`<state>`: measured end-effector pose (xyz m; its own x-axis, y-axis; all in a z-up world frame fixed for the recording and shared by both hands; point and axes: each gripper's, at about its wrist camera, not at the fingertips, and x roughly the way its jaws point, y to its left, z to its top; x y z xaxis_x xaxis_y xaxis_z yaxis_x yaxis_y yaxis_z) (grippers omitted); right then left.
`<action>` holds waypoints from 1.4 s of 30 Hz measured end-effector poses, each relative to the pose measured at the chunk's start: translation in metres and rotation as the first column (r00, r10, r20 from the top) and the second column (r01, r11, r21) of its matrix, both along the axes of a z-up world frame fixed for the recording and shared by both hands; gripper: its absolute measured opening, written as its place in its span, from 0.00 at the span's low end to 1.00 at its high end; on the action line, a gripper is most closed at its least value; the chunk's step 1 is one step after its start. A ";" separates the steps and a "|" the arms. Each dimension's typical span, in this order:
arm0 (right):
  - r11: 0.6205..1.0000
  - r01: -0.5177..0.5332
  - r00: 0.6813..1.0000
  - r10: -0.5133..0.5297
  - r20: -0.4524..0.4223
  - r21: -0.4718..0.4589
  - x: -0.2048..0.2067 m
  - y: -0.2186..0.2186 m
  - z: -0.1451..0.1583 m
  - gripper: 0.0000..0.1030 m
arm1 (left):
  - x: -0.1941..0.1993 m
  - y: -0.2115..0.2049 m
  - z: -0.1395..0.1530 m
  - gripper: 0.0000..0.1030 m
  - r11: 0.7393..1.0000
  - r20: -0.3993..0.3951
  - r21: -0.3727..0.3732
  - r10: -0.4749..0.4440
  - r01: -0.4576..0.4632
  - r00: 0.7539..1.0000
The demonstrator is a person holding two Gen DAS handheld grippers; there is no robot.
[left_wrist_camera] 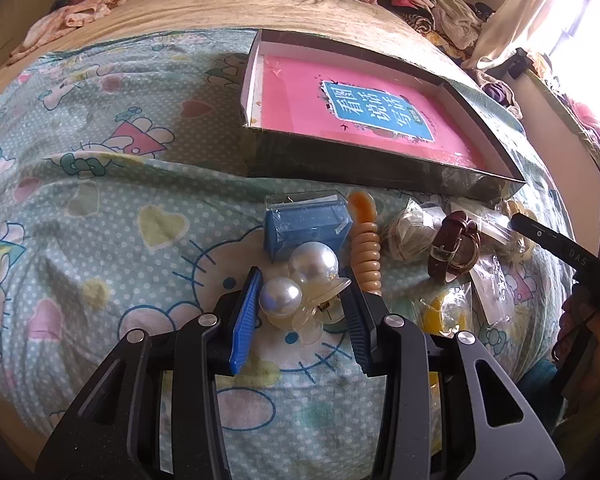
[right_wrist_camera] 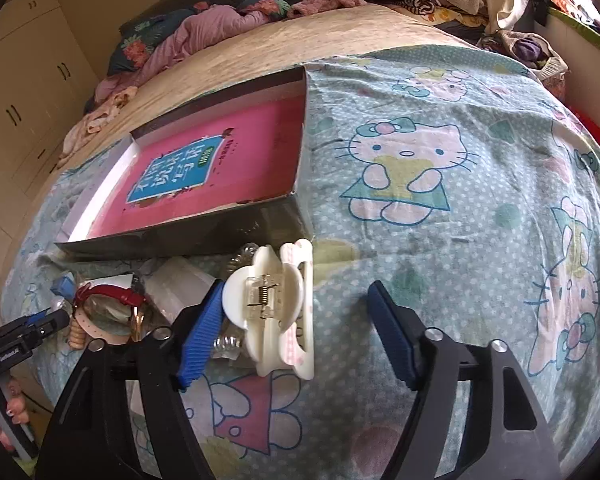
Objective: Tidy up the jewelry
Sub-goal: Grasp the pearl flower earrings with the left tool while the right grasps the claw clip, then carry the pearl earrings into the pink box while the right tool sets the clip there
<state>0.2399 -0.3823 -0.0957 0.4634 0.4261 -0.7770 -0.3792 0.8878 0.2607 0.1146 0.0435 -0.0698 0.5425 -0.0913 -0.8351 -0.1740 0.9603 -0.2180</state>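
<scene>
A clear claw hair clip with two big pearls (left_wrist_camera: 300, 280) sits between the blue pads of my left gripper (left_wrist_camera: 300, 308), which is shut on it just above the cartoon-cat sheet. In the right wrist view a white claw hair clip (right_wrist_camera: 272, 312) lies on the sheet between the fingers of my right gripper (right_wrist_camera: 296, 288). The left pad touches the clip and the right pad stands well apart from it, so this gripper is open. An open dark box (left_wrist_camera: 252, 80) with a pink book (left_wrist_camera: 340, 96) inside lies just beyond the pile of items.
Beyond the left gripper lie a blue boxed item (left_wrist_camera: 306, 228), a beige coiled band (left_wrist_camera: 366, 248), a brown-strap watch (left_wrist_camera: 452, 248) and small plastic bags. A clear spiral tie (right_wrist_camera: 244, 256) lies behind the white clip. Heaped clothes (right_wrist_camera: 204, 32) line the bed's far side.
</scene>
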 end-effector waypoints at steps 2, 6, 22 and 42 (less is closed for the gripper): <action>1.000 -0.012 1.000 0.012 0.005 0.011 -0.003 0.001 0.002 0.55 | -0.002 0.000 0.002 0.31 1.000 0.009 0.007 -0.006 0.006 1.000; 0.999 -0.031 0.999 0.030 0.021 0.044 -0.007 -0.001 0.007 0.36 | -0.006 0.003 0.007 0.31 1.000 0.026 0.021 -0.007 0.006 1.000; 0.981 0.115 0.979 -0.140 0.151 0.158 -0.037 -0.057 0.053 0.35 | -0.021 0.021 0.034 0.30 0.999 0.086 0.034 0.016 -0.019 0.996; 0.983 0.014 0.968 -0.060 0.245 0.182 -0.020 -0.008 0.098 0.35 | 0.038 0.039 0.070 0.30 0.998 0.183 0.027 0.045 -0.051 0.982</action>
